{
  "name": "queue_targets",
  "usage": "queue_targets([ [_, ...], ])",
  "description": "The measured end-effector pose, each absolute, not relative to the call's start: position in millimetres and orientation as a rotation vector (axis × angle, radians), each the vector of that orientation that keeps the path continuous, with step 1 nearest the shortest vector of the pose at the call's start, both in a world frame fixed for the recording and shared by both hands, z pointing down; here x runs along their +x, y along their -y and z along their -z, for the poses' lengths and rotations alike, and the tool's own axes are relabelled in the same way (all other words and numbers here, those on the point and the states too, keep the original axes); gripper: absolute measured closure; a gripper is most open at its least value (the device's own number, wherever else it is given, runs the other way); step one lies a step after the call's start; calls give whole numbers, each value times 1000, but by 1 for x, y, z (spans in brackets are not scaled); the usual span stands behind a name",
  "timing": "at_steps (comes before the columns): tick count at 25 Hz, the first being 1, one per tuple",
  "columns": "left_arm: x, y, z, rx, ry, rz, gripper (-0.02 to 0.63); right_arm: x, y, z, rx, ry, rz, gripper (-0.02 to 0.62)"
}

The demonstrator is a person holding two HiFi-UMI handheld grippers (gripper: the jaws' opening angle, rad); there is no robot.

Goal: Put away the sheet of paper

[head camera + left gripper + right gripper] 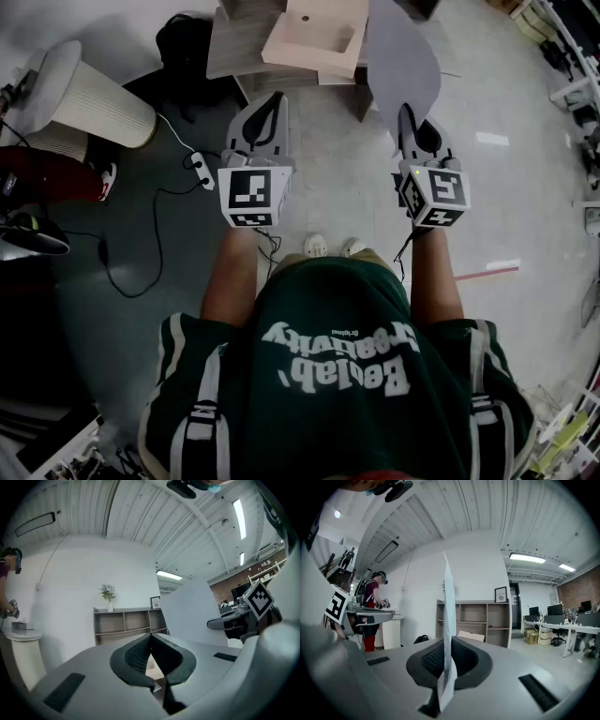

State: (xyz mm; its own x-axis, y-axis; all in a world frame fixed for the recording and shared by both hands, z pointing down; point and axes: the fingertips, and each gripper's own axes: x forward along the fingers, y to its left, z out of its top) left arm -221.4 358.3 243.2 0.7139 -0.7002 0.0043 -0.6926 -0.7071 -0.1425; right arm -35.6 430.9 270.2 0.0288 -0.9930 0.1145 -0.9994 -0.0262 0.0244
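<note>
Grey paper [403, 56] stands edge-up, clamped in the right gripper [406, 112], running far toward the shelf [473, 620]; left gripper [276, 98] is closed, empty.

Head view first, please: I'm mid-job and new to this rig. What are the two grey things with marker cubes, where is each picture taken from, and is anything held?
No robot arm here: a person holds a two-jaw gripper in each hand. The head view looks down from their head to the floor. The other two come from cameras riding on each gripper, looking along its jaws. The right gripper is shut on the sheet of paper, held upright. The left gripper is shut, empty. A shelf unit stands ahead.
</note>
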Motion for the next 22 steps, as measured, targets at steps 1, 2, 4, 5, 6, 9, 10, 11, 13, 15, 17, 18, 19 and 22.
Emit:
queue_targets([
  [1, -222, -357, -244, -2787, -1136, 88, 588, -36, -430, -271, 2180, 2121, -99, 563],
  [2, -222, -356, -245, -2787, -1135, 89, 588, -37, -429, -271, 2180, 2121, -99, 563],
  [4, -223, -355, -246, -2788, -1134, 89, 588, -38, -427, -272, 2178, 2121, -98, 563],
  [5, -223, -355, -246, -2787, -1134, 89, 588, -38, -427, -272, 2177, 2121, -97, 563],
  [6, -223, -355, -246, -2787, -1133, 88, 588, -38, -427, -272, 2176, 2121, -95, 563],
  [9, -220, -355, -247, -2787, -1131, 89, 588, -37, -427, -273, 2174, 2120, -91, 563],
  [10, -219, -355, -247, -2788, -1131, 91, 588, -36, -427, -273, 2174, 2119, -92, 563],
  [11, -219, -355, -247, -2788, -1131, 92, 588, -36, -427, -272, 2176, 2118, -92, 563],
  [13, -220, -355, -244, -2787, -1129, 90, 588, -35, -428, -269, 2185, 2115, -93, 562],
  [15, -220, -355, -241, -2786, -1122, 86, 588, -34, -429, -267, 2194, 2112, -88, 563],
  [17, -220, -357, -241, -2783, -1112, 88, 588, -33, -431, -266, 2202, 2110, -86, 563],
  [18, -219, -357, -241, -2782, -1109, 90, 588, -33, -432, -266, 2204, 2110, -85, 563],
  [19, -219, -357, -241, -2781, -1108, 91, 588, -32, -431, -266, 2204, 2112, -85, 562],
  [22, -218, -354, -242, -2782, -1116, 99, 588, -31, -429, -266, 2193, 2119, -87, 563],
])
